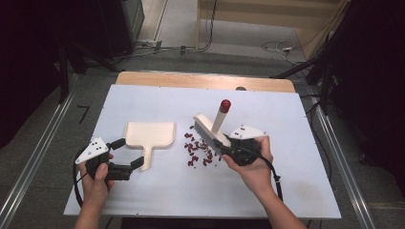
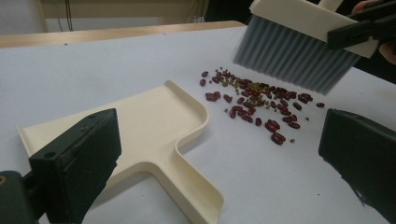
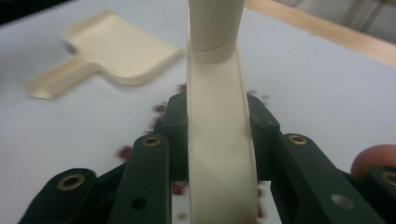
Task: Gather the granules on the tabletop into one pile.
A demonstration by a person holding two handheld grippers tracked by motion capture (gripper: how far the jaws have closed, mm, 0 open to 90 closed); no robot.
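Beside flat cream dustpan (image 1: 149, 134): glossy red beans (image 1: 198, 150) (scattered)

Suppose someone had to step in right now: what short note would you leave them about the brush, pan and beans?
Right gripper: shut on the cream hand brush with grey bristles, held over the beans.
Left gripper: open, jaws either side of the cream plastic dustpan's handle, not gripping.
Scattered red beans: loose on the white table, right of the dustpan.
Done: brush picked up.
Left: grip pan, sweep beans in.

No text, label, brand, number or sign can be read anywhere, neither on the tools nor on the table.
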